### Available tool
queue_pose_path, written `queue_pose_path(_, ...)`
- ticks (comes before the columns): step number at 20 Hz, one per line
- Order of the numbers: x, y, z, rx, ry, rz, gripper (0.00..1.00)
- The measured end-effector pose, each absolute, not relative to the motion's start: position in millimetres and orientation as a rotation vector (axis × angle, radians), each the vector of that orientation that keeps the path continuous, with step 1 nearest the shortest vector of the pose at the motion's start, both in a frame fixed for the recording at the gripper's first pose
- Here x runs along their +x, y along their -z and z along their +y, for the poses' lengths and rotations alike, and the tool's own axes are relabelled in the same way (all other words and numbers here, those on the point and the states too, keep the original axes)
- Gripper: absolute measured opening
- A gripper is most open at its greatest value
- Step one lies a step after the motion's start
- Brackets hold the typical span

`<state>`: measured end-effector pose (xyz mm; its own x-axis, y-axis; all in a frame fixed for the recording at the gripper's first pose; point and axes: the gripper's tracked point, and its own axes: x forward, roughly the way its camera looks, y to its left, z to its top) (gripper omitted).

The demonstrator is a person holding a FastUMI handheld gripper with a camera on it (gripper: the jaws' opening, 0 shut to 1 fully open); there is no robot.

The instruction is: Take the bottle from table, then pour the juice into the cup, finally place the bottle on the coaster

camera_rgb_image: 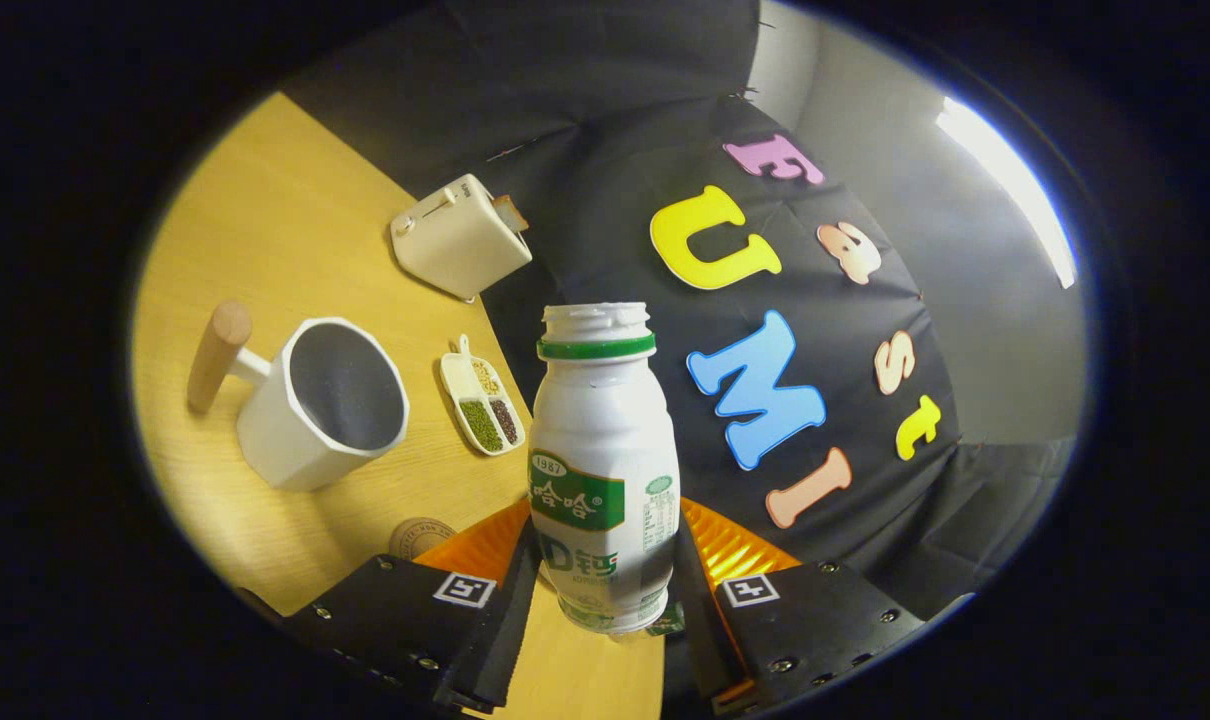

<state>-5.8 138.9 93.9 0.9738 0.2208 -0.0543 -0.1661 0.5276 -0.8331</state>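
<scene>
A white plastic bottle (603, 470) with a green label and green neck ring sits between my two fingers, its cap off and mouth open. My gripper (603, 590) is shut on the bottle's lower body, holding it lifted and tilted above the wooden table (275, 220). To the left of the bottle stands a white faceted cup (325, 405) with a wooden handle, its inside dark. A round brown coaster (420, 537) lies on the table just beyond my left finger, partly hidden by it.
A white toaster (460, 238) with a slice of bread stands at the table's far edge. A small white dish (482, 400) with seeds in compartments lies between the cup and the bottle. The black cloth wall hangs behind the table.
</scene>
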Motion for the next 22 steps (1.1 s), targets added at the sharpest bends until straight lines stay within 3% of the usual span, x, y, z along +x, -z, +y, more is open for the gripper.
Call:
queue_pose_path(12, 2.0, -78.6, 145.6, -0.379, -0.392, 0.073, 0.67)
queue_pose_path(22, 34.0, -38.4, 137.6, -0.132, -0.382, 0.15, 0.67)
